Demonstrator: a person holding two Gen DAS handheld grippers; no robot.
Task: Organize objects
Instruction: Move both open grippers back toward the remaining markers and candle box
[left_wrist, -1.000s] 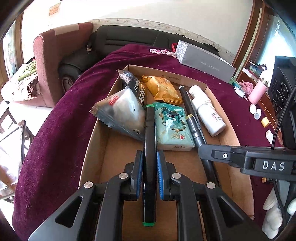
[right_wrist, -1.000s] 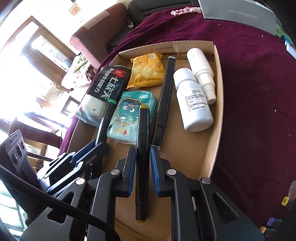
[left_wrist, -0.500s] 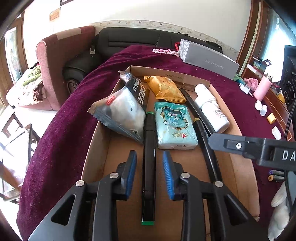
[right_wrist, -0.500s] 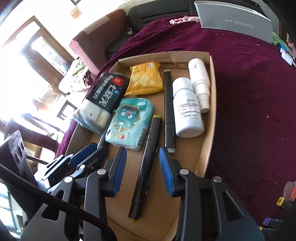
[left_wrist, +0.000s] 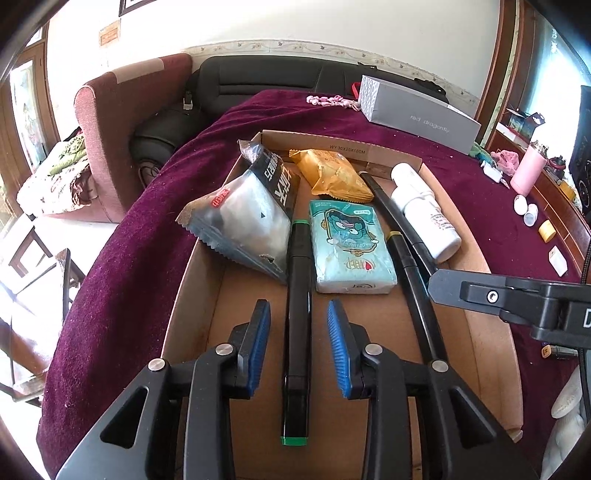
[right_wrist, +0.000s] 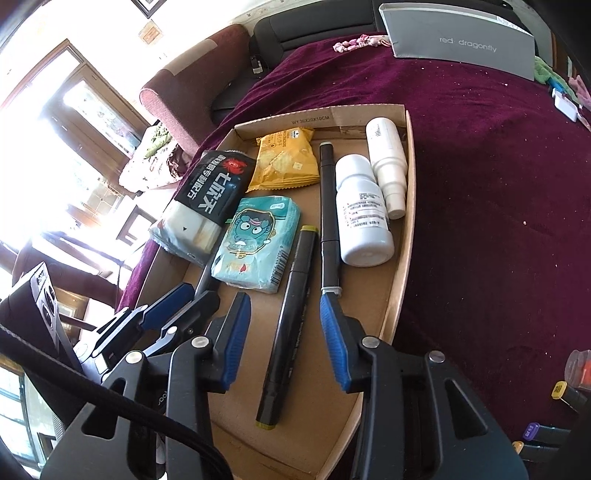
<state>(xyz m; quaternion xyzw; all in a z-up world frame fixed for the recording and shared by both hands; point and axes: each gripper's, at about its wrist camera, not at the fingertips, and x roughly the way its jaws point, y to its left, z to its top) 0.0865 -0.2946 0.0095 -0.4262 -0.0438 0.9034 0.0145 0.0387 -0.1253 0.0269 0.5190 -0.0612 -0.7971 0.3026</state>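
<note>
A shallow cardboard tray (left_wrist: 195, 295) lies on a maroon cloth. In it are a black marker with green ends (left_wrist: 300, 258), a yellow-ended marker (right_wrist: 291, 325), a third black pen (right_wrist: 328, 206), two white bottles (right_wrist: 364, 218), a teal tissue pack (left_wrist: 349, 247), a yellow snack pack (left_wrist: 332, 175) and a black-and-clear bag (left_wrist: 247, 214). My left gripper (left_wrist: 297, 308) stands open astride the green marker, pads clear of it. My right gripper (right_wrist: 285, 301) is open over the yellow-ended marker, which lies slanted on the tray floor.
A grey shoe box (right_wrist: 461, 40) and a pink bead string (left_wrist: 332, 100) sit at the far end of the cloth. A pink cup (left_wrist: 528, 170) and small items stand on the right. Loose markers (right_wrist: 532, 430) lie outside the tray near my right gripper. An armchair (left_wrist: 122, 110) stands beyond the left edge.
Both grippers went from shut on their markers to open. The markers now lie loose on the tray floor, the yellow-ended one tipped to a slant. Both views pulled back slightly.
</note>
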